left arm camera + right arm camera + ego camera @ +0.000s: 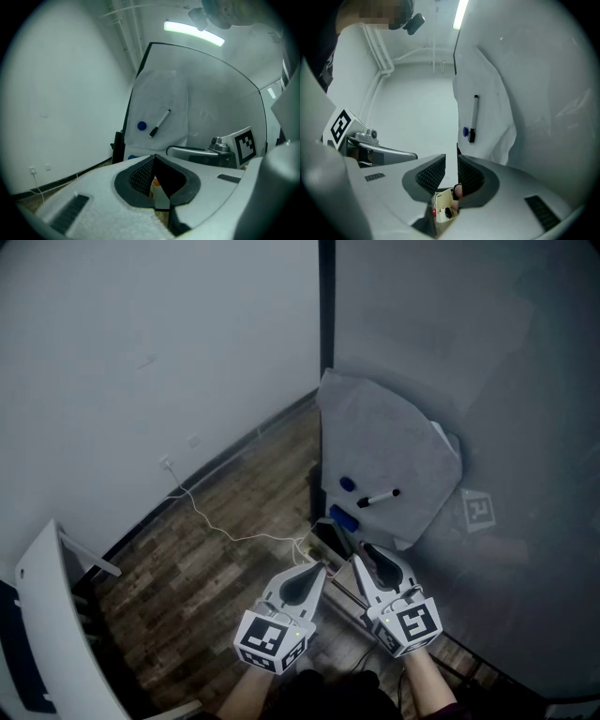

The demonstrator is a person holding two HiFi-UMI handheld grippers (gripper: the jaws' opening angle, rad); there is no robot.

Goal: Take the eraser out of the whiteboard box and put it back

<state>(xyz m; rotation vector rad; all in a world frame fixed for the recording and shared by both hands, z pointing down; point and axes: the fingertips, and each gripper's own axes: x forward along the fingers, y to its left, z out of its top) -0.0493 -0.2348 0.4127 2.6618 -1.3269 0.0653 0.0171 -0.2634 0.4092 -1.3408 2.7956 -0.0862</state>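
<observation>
two empty tools: left gripper (319, 568) closed, right gripper (362, 553) narrowly apart; approach step, next probably seizing the likely eraser (343, 519) at twelve o'clock.

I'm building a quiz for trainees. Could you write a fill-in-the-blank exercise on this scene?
The round magnet on the whiteboard is ___ in colour. In the head view, the marker lies to the ___ of the magnet. The floor shows ___ planks.
Missing words: blue; right; wooden.
</observation>
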